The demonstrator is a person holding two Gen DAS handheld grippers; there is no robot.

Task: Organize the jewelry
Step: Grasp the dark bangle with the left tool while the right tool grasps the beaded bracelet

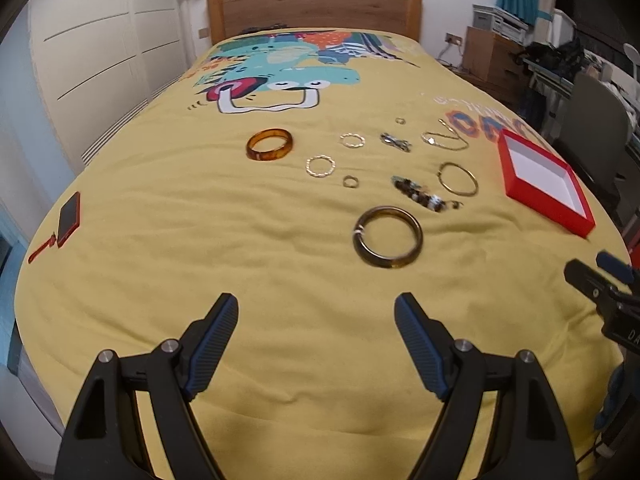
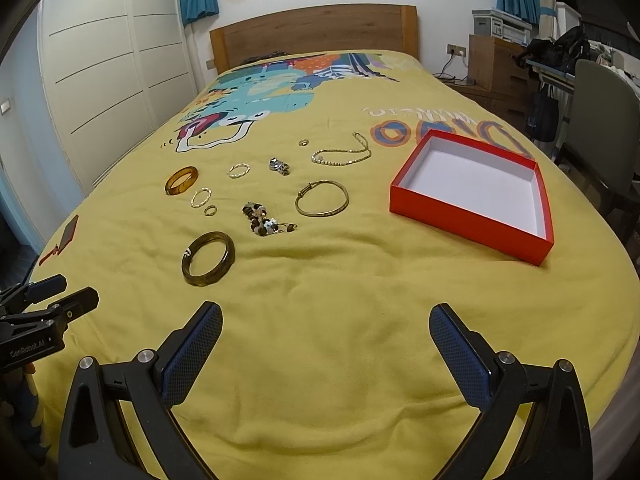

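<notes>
Both tools hover low over the near end of the bed, which is covered by a yellow bedspread (image 2: 320, 360) with a cartoon print. The left hand-held gripper (image 1: 316, 312) is released, its blue-padded fingers spread wide with nothing between them. The right hand-held gripper (image 2: 325, 322) is likewise splayed and empty.

The jewelry lies scattered across the middle of the bedspread. Nearest the left tool is a dark brown, thick round bangle (image 1: 387, 237). Beyond it lies a clump of brown and white beads (image 1: 424, 196), and just beside that a thin gold wire bangle (image 1: 458, 178). Further left sit a small gold ring (image 1: 350, 181), a twisted gold hoop (image 1: 321, 166) and a second twisted gold hoop (image 1: 353, 140). An amber, translucent, wide bangle (image 1: 269, 145) rests at the left end of the group. Toward the headboard lie a small silver clump (image 1: 396, 142), a tiny ring (image 1: 400, 121) and a gold chain necklace (image 1: 444, 138), loosely curled.

To the right of all this, well apart from the bangles, stands a shallow red box with a white lining (image 2: 472, 222), open and holding nothing.

A red-cased phone (image 1: 69, 220) lies by the bed's left edge.
</notes>
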